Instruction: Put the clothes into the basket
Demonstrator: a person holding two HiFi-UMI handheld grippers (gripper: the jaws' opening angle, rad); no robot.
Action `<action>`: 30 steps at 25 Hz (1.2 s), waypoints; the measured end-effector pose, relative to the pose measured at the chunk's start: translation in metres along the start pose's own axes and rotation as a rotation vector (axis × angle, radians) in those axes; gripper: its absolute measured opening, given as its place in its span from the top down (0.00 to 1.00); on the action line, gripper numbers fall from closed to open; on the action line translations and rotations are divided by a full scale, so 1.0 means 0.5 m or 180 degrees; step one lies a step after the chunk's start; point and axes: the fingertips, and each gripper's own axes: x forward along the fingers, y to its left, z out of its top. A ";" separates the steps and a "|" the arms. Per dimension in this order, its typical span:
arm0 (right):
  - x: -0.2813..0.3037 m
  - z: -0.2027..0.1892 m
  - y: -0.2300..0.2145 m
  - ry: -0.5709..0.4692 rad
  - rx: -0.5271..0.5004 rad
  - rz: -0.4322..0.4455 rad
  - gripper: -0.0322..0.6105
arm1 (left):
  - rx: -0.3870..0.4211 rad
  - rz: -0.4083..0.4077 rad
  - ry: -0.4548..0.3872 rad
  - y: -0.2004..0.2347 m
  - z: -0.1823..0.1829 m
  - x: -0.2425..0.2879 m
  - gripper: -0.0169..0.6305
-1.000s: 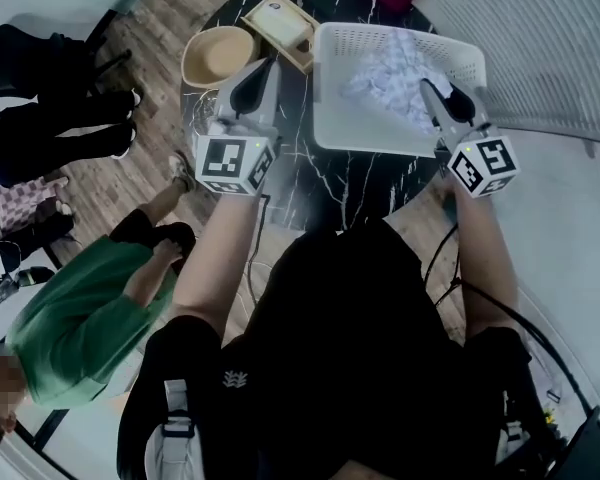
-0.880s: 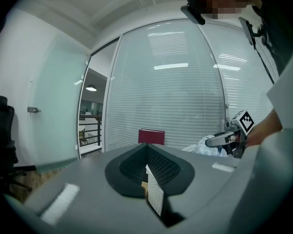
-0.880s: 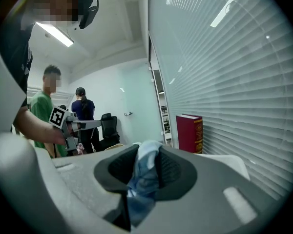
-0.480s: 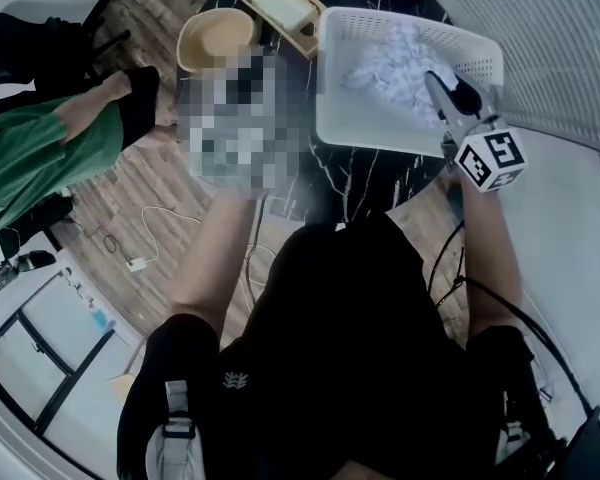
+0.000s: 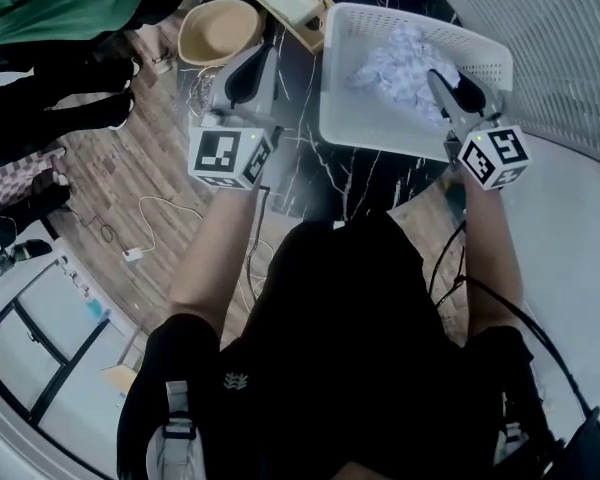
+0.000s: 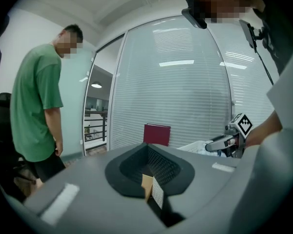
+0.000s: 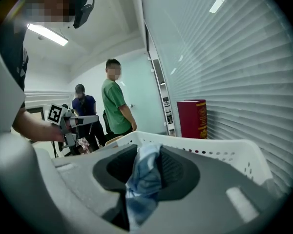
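A white perforated basket (image 5: 380, 128) stands on the round black marble table (image 5: 310, 168) with a pale blue and white heap of clothes (image 5: 395, 66) inside. My right gripper (image 5: 458, 93) hangs over the basket's near right corner. In the right gripper view its jaws (image 7: 145, 167) are opening, and a blue cloth (image 7: 144, 182) still sits pinched in the gap between them, above the basket rim (image 7: 210, 147). My left gripper (image 5: 250, 73) hovers left of the basket, over the table; its jaws (image 6: 150, 179) are shut, with no clothing in them.
A wooden bowl (image 5: 218, 30) and a wooden box (image 5: 290, 3) sit on the table's far left. A red book (image 7: 193, 118) stands behind the basket by the blinds. A person in green (image 6: 36, 111) stands left of the table, and a cable (image 5: 145, 238) lies on the floor.
The person in green has moved from the lower left of the head view to its top left. Both grippers stay about where they were, the right one still at the basket.
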 end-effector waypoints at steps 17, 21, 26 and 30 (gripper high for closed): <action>-0.016 0.064 0.003 -0.0321 0.0051 -0.0093 0.75 | 0.0057 0.0040 -0.0098 -0.005 0.040 -0.028 0.96; -0.030 0.081 0.014 -0.0377 0.0036 -0.0123 0.75 | 0.0082 0.0016 -0.0147 -0.011 0.062 -0.038 0.96; -0.054 0.107 0.031 -0.0472 -0.0003 -0.0170 0.75 | 0.0088 -0.0009 -0.0241 -0.022 0.098 -0.055 0.96; -0.083 0.134 0.048 -0.0616 -0.0053 -0.0243 0.75 | 0.0136 -0.0011 -0.0318 -0.030 0.127 -0.079 0.96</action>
